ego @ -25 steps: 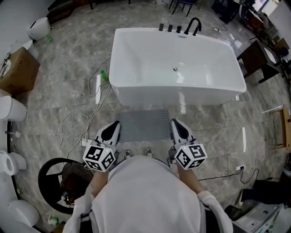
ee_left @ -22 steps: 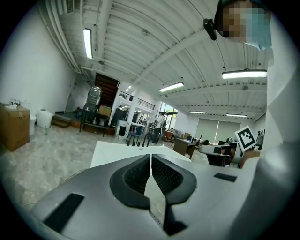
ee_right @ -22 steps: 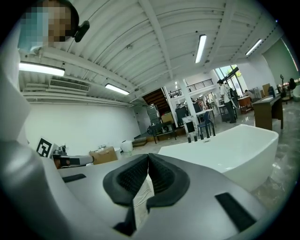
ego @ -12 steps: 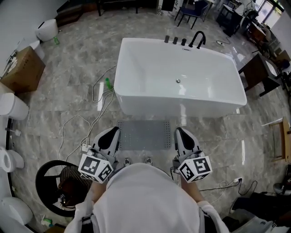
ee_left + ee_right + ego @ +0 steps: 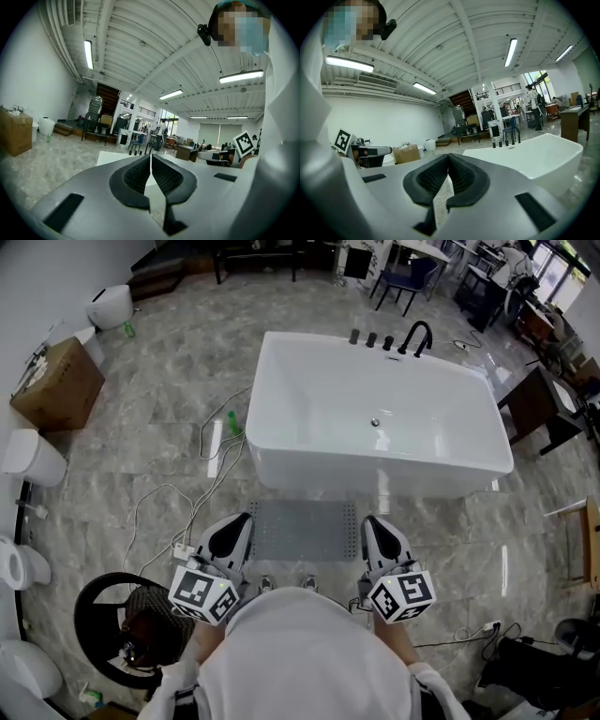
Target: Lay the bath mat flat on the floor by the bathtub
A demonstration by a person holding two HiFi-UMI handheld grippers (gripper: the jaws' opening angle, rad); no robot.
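With both pairs of jaws pressed together on nothing, the left gripper [image 5: 232, 538] and the right gripper [image 5: 375, 538] hang in front of the person's chest. Their tips point forward and tilt up into the room. To me that looks like tools with nothing left to carry.

Just ahead of the tips and below them, between the two, the grey rectangular dotted bath mat [image 5: 302, 529] lies flat on the veined marble floor [image 5: 525, 521]. Its far long edge runs parallel to the near wall of the white freestanding bathtub [image 5: 375, 472] and close beside it. Its near edge sits just in front of the person's shoes [image 5: 265, 584]. I see no fold or lifted corner from here, so I judge the laying as good as done.

Out to the left of the left gripper, thin white cables [image 5: 208, 486] loop over the floor, one strand passing near the mat's left edge. A small green bottle [image 5: 232, 424] stands further on by the tub's corner. Behind that gripper is a black ring-shaped stand [image 5: 91, 607]. To the right of the right gripper the floor is open, so any last nudge has more room on that side.
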